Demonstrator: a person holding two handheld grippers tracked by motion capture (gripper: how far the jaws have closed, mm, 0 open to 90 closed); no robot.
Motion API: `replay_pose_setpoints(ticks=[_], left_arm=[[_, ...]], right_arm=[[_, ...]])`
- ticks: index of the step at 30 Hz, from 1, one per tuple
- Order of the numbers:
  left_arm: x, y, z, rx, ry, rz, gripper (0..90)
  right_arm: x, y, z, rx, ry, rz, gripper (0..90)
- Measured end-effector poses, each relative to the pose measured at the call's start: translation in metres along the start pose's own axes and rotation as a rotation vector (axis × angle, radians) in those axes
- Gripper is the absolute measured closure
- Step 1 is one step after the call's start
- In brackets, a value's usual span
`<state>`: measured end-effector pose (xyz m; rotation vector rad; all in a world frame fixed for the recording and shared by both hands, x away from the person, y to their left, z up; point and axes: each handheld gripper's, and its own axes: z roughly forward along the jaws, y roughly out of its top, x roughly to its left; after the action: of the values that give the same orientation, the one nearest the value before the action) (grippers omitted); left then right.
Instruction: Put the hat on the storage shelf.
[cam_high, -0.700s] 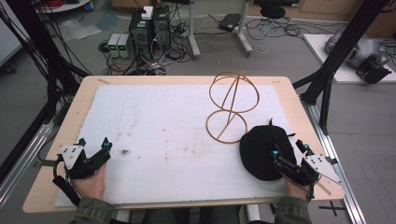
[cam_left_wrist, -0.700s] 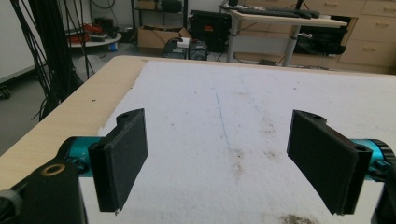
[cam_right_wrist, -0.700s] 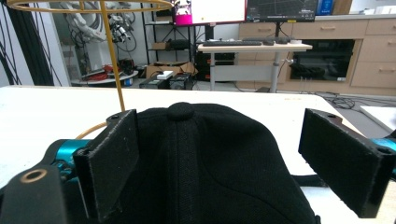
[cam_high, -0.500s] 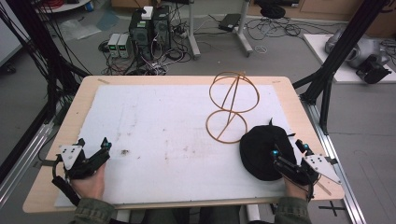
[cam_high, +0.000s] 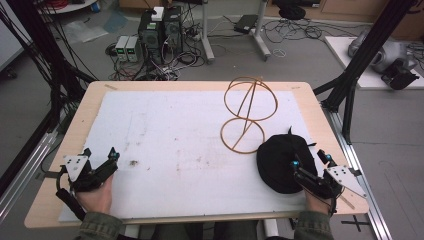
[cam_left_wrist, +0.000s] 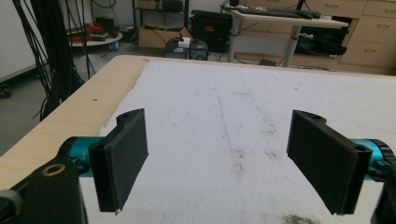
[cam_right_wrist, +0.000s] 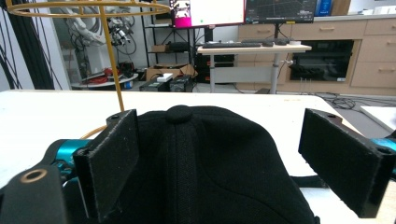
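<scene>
In the lower right of the high view, a black cap (cam_high: 280, 160) is seen lying on the white-covered tabletop (cam_high: 175, 130), just below a gold wire stand (cam_high: 247, 112). The right hand-held gripper (cam_high: 311, 161) is held released at the cap's near edge, its jaws spread to either side of the crown. The left hand-held gripper (cam_high: 100, 159), at lower left, is likewise released over bare tabletop.

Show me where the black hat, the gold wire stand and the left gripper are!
black hat (cam_high: 280, 160), high view, on its crown.
gold wire stand (cam_high: 243, 136), high view, on the lower ring's rim.
left gripper (cam_high: 100, 156), high view, midway between its fingertips.
</scene>
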<state>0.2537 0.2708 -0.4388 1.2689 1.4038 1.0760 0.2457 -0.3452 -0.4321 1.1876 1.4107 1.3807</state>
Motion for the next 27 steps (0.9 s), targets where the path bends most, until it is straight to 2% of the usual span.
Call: replay_pose_setpoints(ticks=[11,13,27], left_arm=[[-0.0007,0.0002,-0.0001,0.004,-0.001,0.011,20.6],[-0.0013,0.0003,-0.0003,0.002,0.007,0.023,20.6],[-0.001,0.0,0.0002,0.006,0.006,0.017,20.7]], right_arm=[[0.0,-0.0001,0.0003,0.006,0.002,-0.001,11.9],[0.0005,-0.0003,0.0007,0.007,0.005,-0.002,11.9],[0.0021,-0.0013,0.0046,0.034,0.038,-0.008,11.8]])
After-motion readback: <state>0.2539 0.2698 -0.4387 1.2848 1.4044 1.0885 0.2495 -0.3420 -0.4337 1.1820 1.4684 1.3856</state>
